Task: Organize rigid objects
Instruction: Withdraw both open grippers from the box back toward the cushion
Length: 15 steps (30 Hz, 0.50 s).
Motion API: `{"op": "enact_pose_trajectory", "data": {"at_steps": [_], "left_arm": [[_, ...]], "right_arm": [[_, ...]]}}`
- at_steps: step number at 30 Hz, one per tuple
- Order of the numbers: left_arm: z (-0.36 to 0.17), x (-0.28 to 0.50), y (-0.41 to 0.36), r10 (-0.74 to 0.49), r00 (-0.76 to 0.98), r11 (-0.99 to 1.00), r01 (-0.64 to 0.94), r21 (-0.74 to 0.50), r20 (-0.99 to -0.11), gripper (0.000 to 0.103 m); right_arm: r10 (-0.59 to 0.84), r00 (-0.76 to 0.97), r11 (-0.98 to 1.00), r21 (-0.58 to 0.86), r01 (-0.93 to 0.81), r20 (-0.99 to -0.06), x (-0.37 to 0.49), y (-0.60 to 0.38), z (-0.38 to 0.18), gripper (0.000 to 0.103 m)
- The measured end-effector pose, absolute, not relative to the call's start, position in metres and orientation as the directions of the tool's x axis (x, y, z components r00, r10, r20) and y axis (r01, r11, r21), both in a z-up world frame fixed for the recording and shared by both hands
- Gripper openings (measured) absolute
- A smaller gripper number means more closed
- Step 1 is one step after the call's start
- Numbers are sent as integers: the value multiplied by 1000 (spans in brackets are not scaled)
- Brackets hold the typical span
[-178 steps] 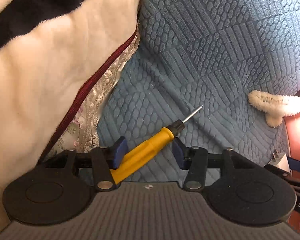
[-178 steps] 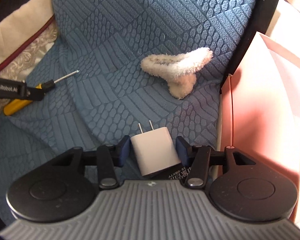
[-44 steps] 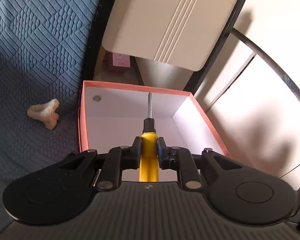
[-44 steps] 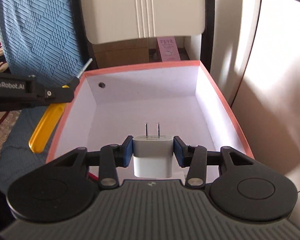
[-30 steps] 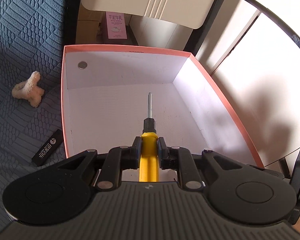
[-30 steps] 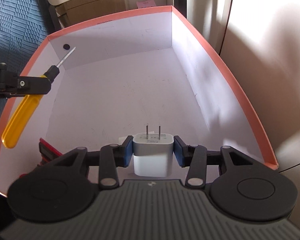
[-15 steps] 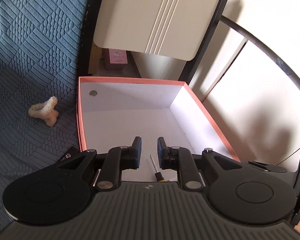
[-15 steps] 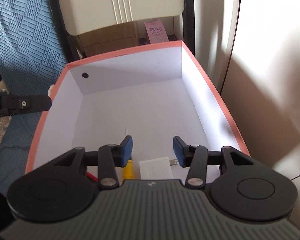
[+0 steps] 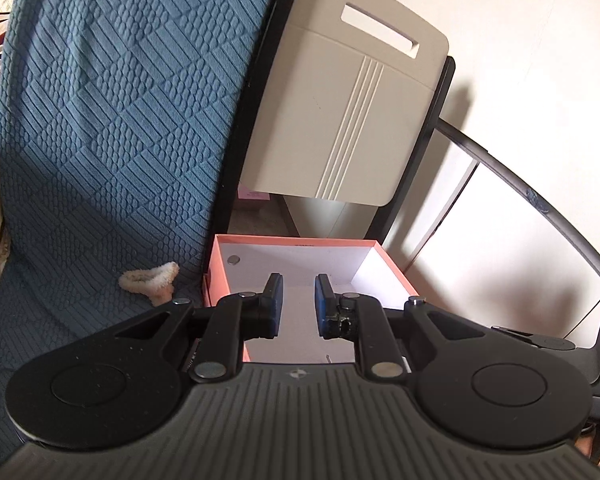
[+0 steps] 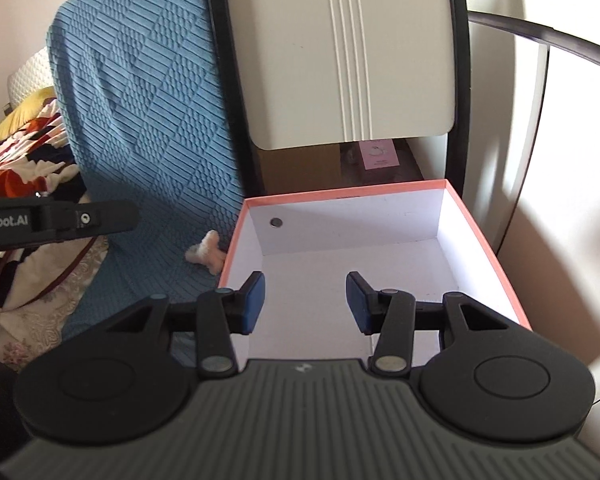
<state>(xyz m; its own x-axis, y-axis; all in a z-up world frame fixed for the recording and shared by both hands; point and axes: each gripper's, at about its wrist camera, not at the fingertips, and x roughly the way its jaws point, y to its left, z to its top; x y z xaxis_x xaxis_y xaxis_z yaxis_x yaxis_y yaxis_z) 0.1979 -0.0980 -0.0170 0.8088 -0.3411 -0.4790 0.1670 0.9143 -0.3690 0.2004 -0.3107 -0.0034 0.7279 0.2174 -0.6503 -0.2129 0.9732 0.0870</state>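
An open cardboard box with a salmon-pink rim (image 9: 292,242) (image 10: 484,236) and white inside stands beside the blue quilted sofa cover (image 9: 112,128) (image 10: 148,112). My left gripper (image 9: 297,305) is open and empty, held above the box's near left part. My right gripper (image 10: 304,304) is open and empty above the box's near end. The left gripper's body (image 10: 60,220) shows at the left of the right wrist view. The tip of the screwdriver (image 9: 329,358) just shows on the box floor; the rest and the charger are hidden behind the gripper bodies.
A fluffy cream ring-shaped item (image 9: 150,282) (image 10: 206,255) lies on the sofa cover next to the box. A beige plastic chair back (image 9: 340,120) (image 10: 348,60) with a black frame stands behind the box. A patterned blanket (image 10: 24,164) lies at far left.
Both grippers have pulled up and back from the box. The screwdriver and white charger, released just before, have slipped below view.
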Motion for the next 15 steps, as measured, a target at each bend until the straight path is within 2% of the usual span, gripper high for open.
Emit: {"op": "enact_pose_trajectory", "data": {"at_steps": [7, 15], "left_arm": [[-9, 169, -62, -315, 843, 909, 137, -393, -437, 20], [-13, 147, -25, -265, 862, 919, 90, -383, -432, 20]], "right_arm": [[266, 728, 959, 100, -264, -632, 187, -277, 5, 48], [299, 703, 941, 79, -328, -646, 176, -236, -2, 48]]}}
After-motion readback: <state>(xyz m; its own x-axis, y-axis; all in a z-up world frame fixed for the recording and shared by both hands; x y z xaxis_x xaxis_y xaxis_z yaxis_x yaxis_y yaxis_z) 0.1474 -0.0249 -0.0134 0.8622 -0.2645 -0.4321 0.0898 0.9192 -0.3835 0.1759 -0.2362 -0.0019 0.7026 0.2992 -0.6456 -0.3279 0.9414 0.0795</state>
